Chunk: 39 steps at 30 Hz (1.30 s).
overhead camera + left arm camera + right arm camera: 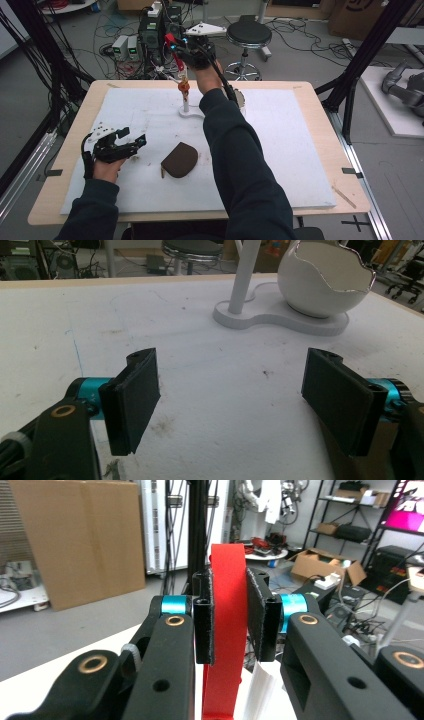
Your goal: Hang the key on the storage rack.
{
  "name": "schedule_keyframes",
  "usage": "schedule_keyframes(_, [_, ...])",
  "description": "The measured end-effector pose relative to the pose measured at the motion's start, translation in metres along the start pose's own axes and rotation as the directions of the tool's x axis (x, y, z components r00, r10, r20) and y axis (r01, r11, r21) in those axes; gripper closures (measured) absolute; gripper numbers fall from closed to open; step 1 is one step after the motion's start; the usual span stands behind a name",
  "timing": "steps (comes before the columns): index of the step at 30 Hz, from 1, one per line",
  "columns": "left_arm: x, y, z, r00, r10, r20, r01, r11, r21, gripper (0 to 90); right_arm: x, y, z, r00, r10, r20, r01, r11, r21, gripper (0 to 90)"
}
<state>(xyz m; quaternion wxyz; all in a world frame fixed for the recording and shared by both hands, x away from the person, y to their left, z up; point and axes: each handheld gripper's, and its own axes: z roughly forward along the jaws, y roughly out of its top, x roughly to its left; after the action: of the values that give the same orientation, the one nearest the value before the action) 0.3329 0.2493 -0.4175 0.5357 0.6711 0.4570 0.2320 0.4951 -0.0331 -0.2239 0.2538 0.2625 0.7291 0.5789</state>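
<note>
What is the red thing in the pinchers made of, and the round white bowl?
The red strip looks like matte plastic: flat, even colour, no shine, though stiff felt is possible. The right gripper clamps it. The white bowl looks like glossy ceramic or hard plastic shaped as a cracked eggshell, with a smooth sheen and jagged rim.

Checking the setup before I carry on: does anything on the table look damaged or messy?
The white bowl on the white stand has a jagged, eggshell-like rim, possibly by design. Small dark specks and smudges mark the white mat. Nothing looks spilled.
</note>
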Motion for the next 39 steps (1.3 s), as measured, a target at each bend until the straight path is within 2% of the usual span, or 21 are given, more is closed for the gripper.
schedule_keyframes(4, [0.001, -0.001, 0.0, 1.0, 0.003, 0.001, -0.003, 1.0, 0.0, 23.0, 0.002, -0.003, 0.006, 0.9995, -0.023, 0.023, 0.022, 1.0, 0.012, 73.9])
schedule_keyframes(6, [0.001, -0.001, -0.001, 1.0, 0.0, 0.0, 0.0, 1.0, 0.001, 23.1, 0.002, -0.004, 0.005, 0.9995, -0.022, 0.022, 0.022, 1.0, 0.004, 69.5])
schedule_keyframes(7, [0.001, -0.001, -0.001, 1.0, -0.005, -0.001, 0.005, 1.0, -0.004, 23.0, 0.001, -0.003, 0.003, 0.9992, -0.005, 0.039, 0.006, 1.0, -0.016, 59.0])
schedule_keyframes(9, [0.002, -0.002, -0.002, 1.0, -0.006, -0.003, 0.006, 1.0, -0.006, 23.1, -0.001, -0.003, 0.0, 0.9993, 0.008, 0.036, -0.007, 1.0, -0.028, 59.0])
schedule_keyframes(12, [0.003, -0.002, -0.003, 1.0, -0.008, -0.006, 0.008, 1.0, -0.005, 23.1, -0.008, -0.003, -0.013, 0.9988, 0.03, 0.039, -0.028, 0.998, -0.056, 54.5])
schedule_keyframes(13, [0.004, -0.002, -0.004, 1.0, -0.005, -0.007, 0.005, 1.0, -0.005, 23.1, -0.015, -0.006, -0.025, 0.9982, 0.046, 0.04, -0.043, 0.997, -0.068, 51.7])
schedule_keyframes(16, [0.003, -0.002, -0.004, 1.0, -0.002, -0.007, 0.002, 1.0, -0.002, 23.1, -0.025, -0.016, -0.047, 0.9977, 0.046, 0.049, -0.042, 0.996, -0.079, 48.5])
schedule_keyframes(17, [0.003, -0.002, -0.004, 1.0, -0.002, -0.008, 0.002, 1.0, -0.001, 23.1, -0.025, -0.016, -0.047, 0.9977, 0.046, 0.049, -0.042, 0.996, -0.079, 48.5])
schedule_keyframes(18, [0.003, -0.002, -0.004, 1.0, 0.001, -0.007, -0.001, 1.0, 0.0, 23.1, -0.033, -0.028, -0.068, 0.997, 0.048, 0.061, -0.044, 0.997, -0.062, 45.5])
schedule_keyframes(20, [0.002, -0.002, -0.004, 1.0, 0.001, -0.006, -0.001, 1.0, 0.0, 23.1, -0.036, -0.033, -0.075, 0.9969, 0.044, 0.065, -0.041, 0.998, -0.055, 43.9])
schedule_keyframes(21, [0.002, -0.002, -0.004, 1.0, 0.001, -0.005, -0.001, 1.0, -0.005, 23.1, -0.043, -0.045, -0.095, 0.9971, 0.057, 0.051, -0.056, 0.998, -0.016, 38.5])
schedule_keyframes(23, [0.002, -0.002, -0.004, 1.0, -0.005, 0.002, 0.005, 0.9999, -0.01, 23.1, -0.047, -0.051, -0.105, 0.9968, 0.07, 0.041, -0.07, 0.997, 0.016, 34.9])
schedule_keyframes(24, [0.002, -0.002, -0.005, 0.9999, -0.009, 0.014, 0.009, 0.9998, -0.018, 23.1, -0.052, -0.067, -0.129, 0.9969, 0.062, 0.049, -0.064, 0.997, 0.033, 33.0])
schedule_keyframes(28, [0.0, 0.0, -0.006, 0.9987, -0.013, 0.05, 0.015, 0.9986, -0.051, 23.1, -0.059, -0.099, -0.168, 0.9947, 0.048, 0.091, -0.055, 0.995, 0.083, 23.7])
schedule_keyframes(30, [-0.003, 0.001, -0.006, 0.9977, -0.01, 0.068, 0.014, 0.998, -0.061, 23.0, -0.06, -0.106, -0.174, 0.9941, 0.043, 0.099, -0.053, 0.994, 0.098, 21.8])
schedule_keyframes(31, [-0.004, 0.001, -0.005, 0.9973, -0.008, 0.074, 0.012, 0.9982, -0.059, 23.0, -0.063, -0.125, -0.193, 0.9924, 0.026, 0.121, -0.041, 0.991, 0.125, 21.4])
schedule_keyframes(32, [-0.006, 0.001, -0.004, 0.9968, -0.007, 0.08, 0.011, 0.9986, -0.053, 23.0, -0.064, -0.134, -0.2, 0.9919, 0.029, 0.123, -0.046, 0.99, 0.135, 21.2])
schedule_keyframes(35, [-0.011, 0.001, 0.0, 0.9949, -0.007, 0.1, 0.011, 0.9992, -0.039, 22.1, -0.067, -0.16, -0.219, 0.9888, 0.071, 0.131, -0.092, 0.983, 0.159, 20.7])
schedule_keyframes(36, [-0.013, 0.001, 0.001, 0.9947, 0.0, 0.102, 0.003, 0.9995, -0.032, 21.6, -0.067, -0.16, -0.219, 0.9888, 0.071, 0.131, -0.092, 0.983, 0.159, 20.7])
schedule_keyframes(37, [-0.017, 0.001, 0.003, 0.9945, 0.011, 0.104, -0.008, 0.9996, -0.029, 21.5, -0.067, -0.18, -0.231, 0.9839, 0.103, 0.146, -0.13, 0.974, 0.187, 20.6])
schedule_keyframes(39, [-0.022, 0.001, 0.005, 0.9945, 0.028, 0.101, -0.026, 0.9994, -0.025, 21.4, -0.067, -0.187, -0.235, 0.9826, 0.111, 0.149, -0.139, 0.971, 0.196, 20.6])
